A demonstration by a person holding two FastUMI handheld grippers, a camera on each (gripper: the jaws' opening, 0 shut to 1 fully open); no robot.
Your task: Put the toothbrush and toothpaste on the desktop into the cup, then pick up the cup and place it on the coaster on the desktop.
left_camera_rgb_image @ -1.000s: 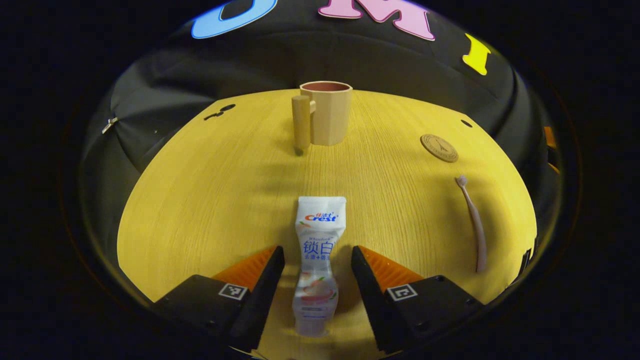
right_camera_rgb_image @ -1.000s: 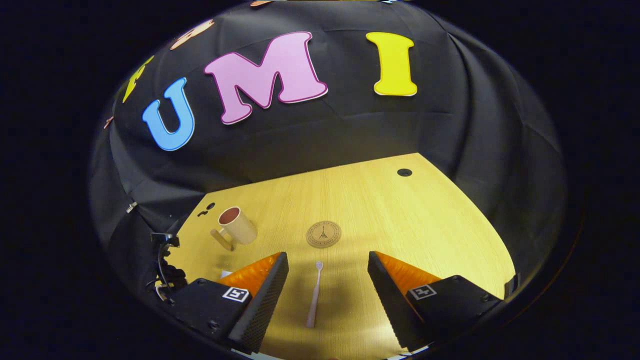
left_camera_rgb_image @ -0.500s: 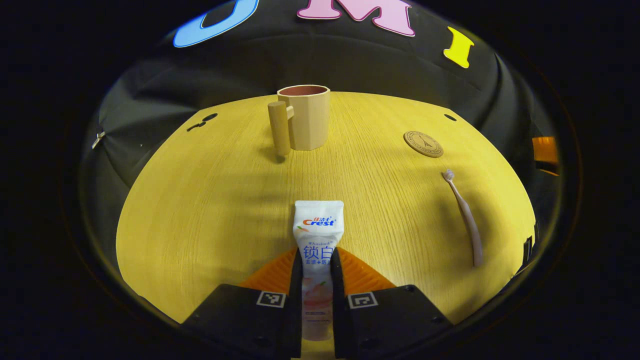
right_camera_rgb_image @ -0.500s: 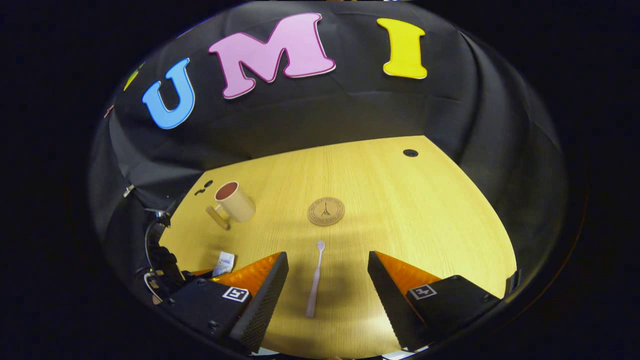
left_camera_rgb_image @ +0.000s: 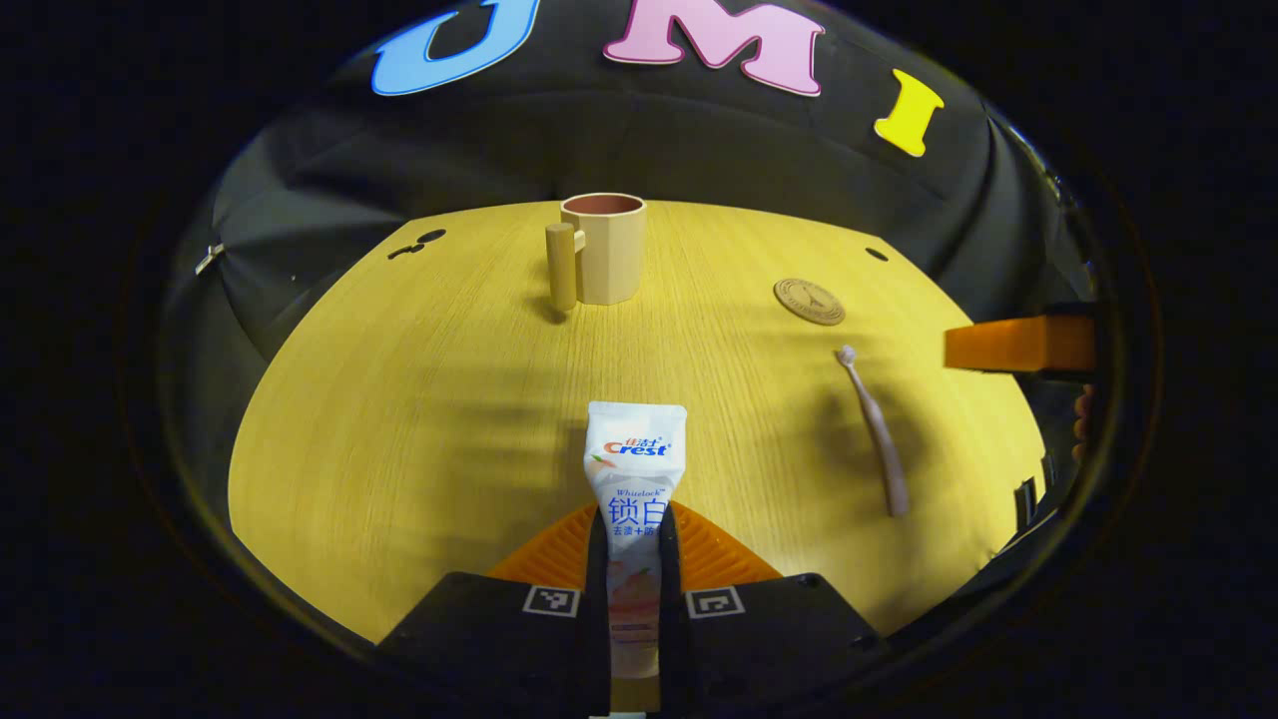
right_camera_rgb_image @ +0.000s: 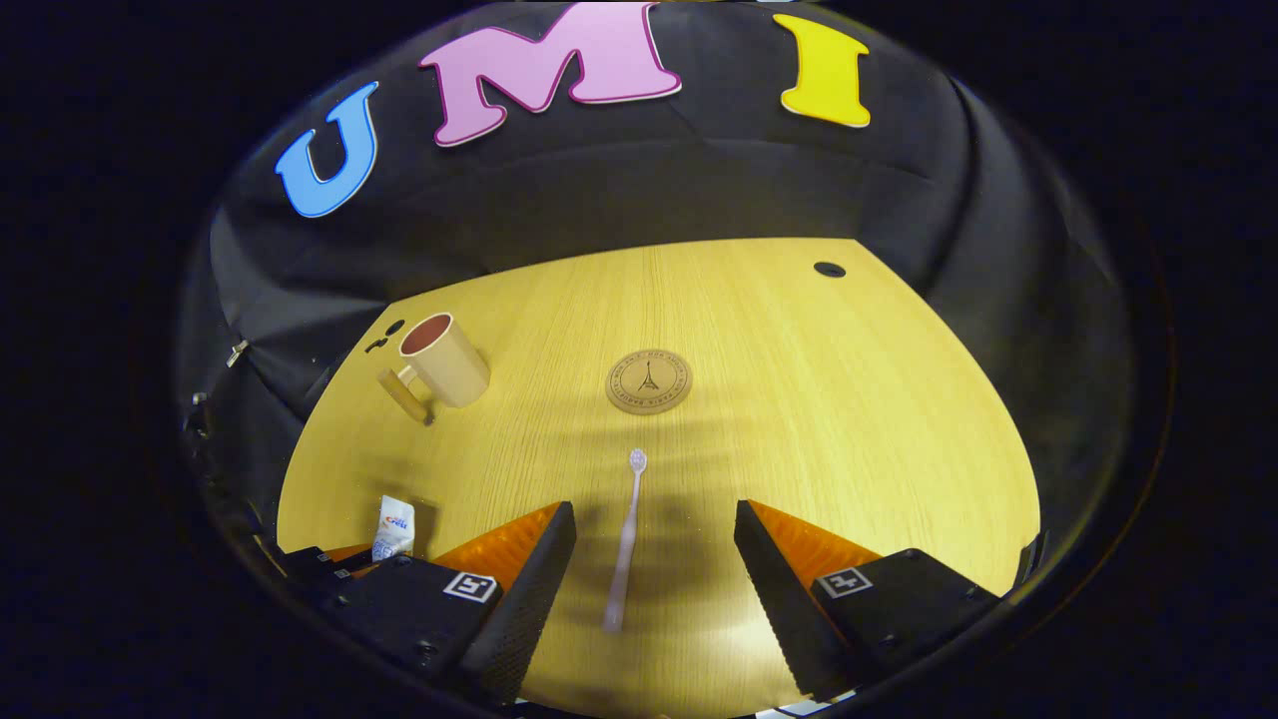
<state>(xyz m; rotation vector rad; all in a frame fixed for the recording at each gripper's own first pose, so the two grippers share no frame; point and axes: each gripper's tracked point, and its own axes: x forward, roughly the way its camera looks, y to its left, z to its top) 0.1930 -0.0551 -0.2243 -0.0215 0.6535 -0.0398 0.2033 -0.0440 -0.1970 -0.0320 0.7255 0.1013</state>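
In the left gripper view my left gripper (left_camera_rgb_image: pixel 635 544) is shut on the white toothpaste tube (left_camera_rgb_image: pixel 636 459), whose flat end points toward the beige cup (left_camera_rgb_image: pixel 601 249) at the far side of the desk. The pink toothbrush (left_camera_rgb_image: pixel 873 426) lies to the right, below the round brown coaster (left_camera_rgb_image: pixel 809 301). In the right gripper view my right gripper (right_camera_rgb_image: pixel 654 559) stands open just above the desk, its fingers on either side of the toothbrush (right_camera_rgb_image: pixel 625 534) without touching it. Beyond it sit the coaster (right_camera_rgb_image: pixel 648 380) and, to the left, the cup (right_camera_rgb_image: pixel 444 359). The toothpaste tube (right_camera_rgb_image: pixel 393 527) shows at the lower left.
The yellow wooden desk (left_camera_rgb_image: pixel 419 399) ends at the black cloth wall behind the cup. Small dark holes (right_camera_rgb_image: pixel 829 269) mark the desk's far corners. An orange finger of the right gripper (left_camera_rgb_image: pixel 1018 345) reaches in at the right edge of the left gripper view.
My left gripper closed on the toothpaste tube and now holds it. My right gripper sank lower over the toothbrush, still open, and its orange finger came into the left gripper view.
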